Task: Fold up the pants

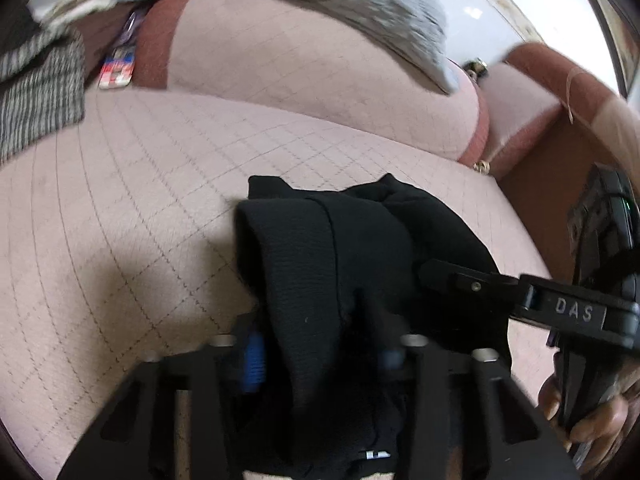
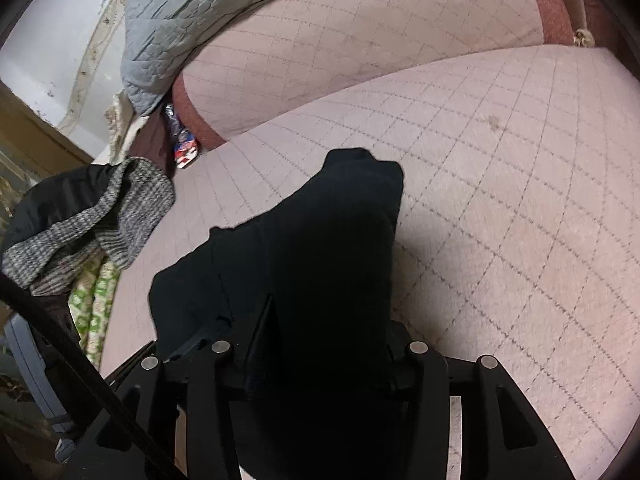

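Holding a bundle of black pants above the seat of a pink quilted sofa, we have both tools buried in the cloth. Our left tool has dark fabric draped between and over its fingers, which stand narrowly apart and seem to pinch a fold; we judge it closed on the pants. Our right tool is harder to read: black cloth fills the gap and hides the pads in its own view, and from the left wrist we see only one finger pushed against the bundle's side, so we cannot tell whether it grips or merely rests there. The pants look partly folded, doubled into a thick lump whose far end hangs toward or rests on the cushion. A grey quilted blanket lies over the sofa back, and a grey knit garment sits at the seat's end, clear of the work. The risk, as we judge it, is that the right tool is loose: the layers could slide apart and the fold collapse. Setting the bundle down unevenly could also crease it, and thick fabric may slip from a narrow pinch.
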`<action>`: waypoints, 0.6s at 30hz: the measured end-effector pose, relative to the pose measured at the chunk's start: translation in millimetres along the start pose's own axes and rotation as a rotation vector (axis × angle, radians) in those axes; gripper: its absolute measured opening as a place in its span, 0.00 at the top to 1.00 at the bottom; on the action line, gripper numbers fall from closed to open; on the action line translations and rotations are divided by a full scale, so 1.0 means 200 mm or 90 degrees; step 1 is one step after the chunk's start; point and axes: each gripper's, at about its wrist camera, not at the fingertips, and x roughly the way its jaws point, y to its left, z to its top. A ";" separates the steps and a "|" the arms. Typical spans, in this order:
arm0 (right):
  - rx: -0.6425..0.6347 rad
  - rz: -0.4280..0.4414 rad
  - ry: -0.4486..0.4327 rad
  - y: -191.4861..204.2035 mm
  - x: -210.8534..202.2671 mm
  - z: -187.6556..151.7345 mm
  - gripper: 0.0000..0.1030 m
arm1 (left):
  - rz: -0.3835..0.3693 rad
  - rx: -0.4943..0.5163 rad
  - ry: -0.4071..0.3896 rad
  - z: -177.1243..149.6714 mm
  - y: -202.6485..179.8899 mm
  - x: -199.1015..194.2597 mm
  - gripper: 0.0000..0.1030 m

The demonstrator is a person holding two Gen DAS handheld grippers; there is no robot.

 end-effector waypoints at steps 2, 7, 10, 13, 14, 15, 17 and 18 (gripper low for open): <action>0.007 0.028 -0.006 -0.02 -0.03 -0.01 0.66 | -0.004 0.007 -0.011 0.00 -0.04 -0.04 0.75; -0.019 0.067 -0.039 0.00 -0.18 -0.06 0.69 | 0.018 0.051 -0.043 0.02 -0.18 -0.16 0.75; -0.034 0.079 -0.071 -0.02 -0.25 -0.09 0.69 | 0.052 0.095 -0.058 0.01 -0.27 -0.16 0.75; -0.018 0.083 -0.079 -0.06 -0.23 -0.07 0.69 | 0.079 0.120 -0.054 -0.01 -0.33 -0.12 0.75; -0.017 0.084 -0.076 -0.06 -0.22 -0.06 0.69 | 0.088 0.126 -0.053 -0.01 -0.34 -0.10 0.75; -0.017 0.086 -0.076 -0.07 -0.21 -0.04 0.69 | 0.097 0.136 -0.053 -0.02 -0.35 -0.10 0.75; -0.017 0.089 -0.078 -0.07 -0.20 -0.02 0.69 | 0.107 0.148 -0.054 -0.02 -0.36 -0.09 0.75; -0.022 0.090 -0.080 -0.06 -0.19 -0.01 0.69 | 0.111 0.147 -0.052 -0.01 -0.35 -0.09 0.75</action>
